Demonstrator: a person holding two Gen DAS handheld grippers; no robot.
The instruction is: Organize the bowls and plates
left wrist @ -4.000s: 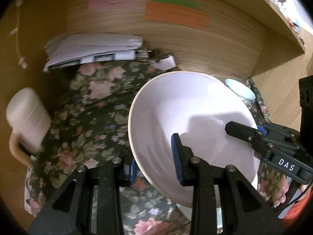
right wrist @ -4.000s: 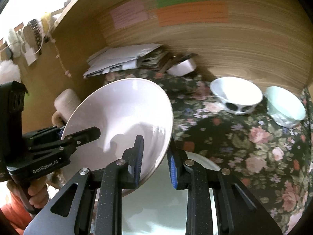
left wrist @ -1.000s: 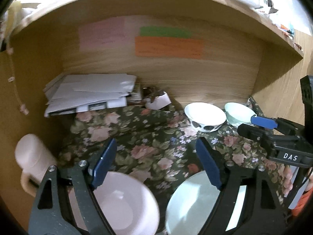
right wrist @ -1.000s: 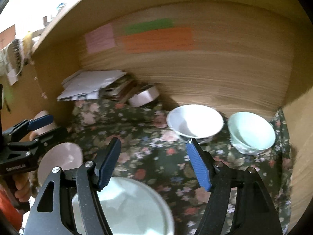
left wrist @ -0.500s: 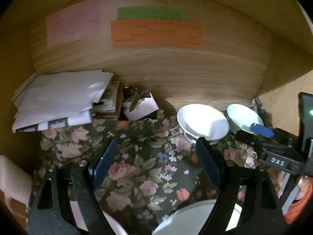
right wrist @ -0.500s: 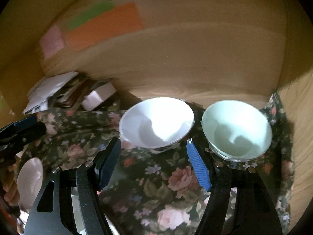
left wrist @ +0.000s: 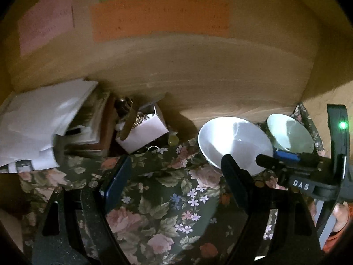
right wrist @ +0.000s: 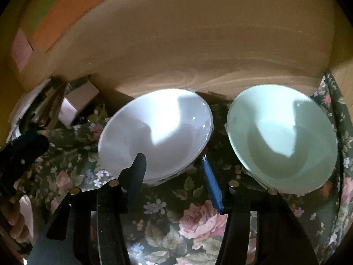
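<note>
A white bowl [right wrist: 154, 132] and a pale green bowl [right wrist: 282, 141] stand side by side on the floral cloth against the wooden back wall. My right gripper [right wrist: 172, 162] is at the white bowl's near right rim, its jaws closing. One finger hangs over the bowl's inside and the blue pad [right wrist: 210, 181] sits outside the rim, neither pressing. In the left wrist view the white bowl [left wrist: 233, 141] and green bowl [left wrist: 289, 132] are at the right, with the right gripper [left wrist: 275, 158] reaching in. My left gripper [left wrist: 174, 174] stands open over bare cloth, holding nothing.
A stack of white papers [left wrist: 44, 119] and a small white box [left wrist: 143, 130] sit at the back left. Coloured notes [left wrist: 158, 17] are stuck on the back wall. A wooden side wall [left wrist: 326, 92] closes the right. The floral cloth [left wrist: 165, 209] covers the shelf.
Both grippers have moved forward and down toward the back bowls. The pink bowl and front plate have dropped out of the left view. The right jaws have narrowed around the white bowl's rim.
</note>
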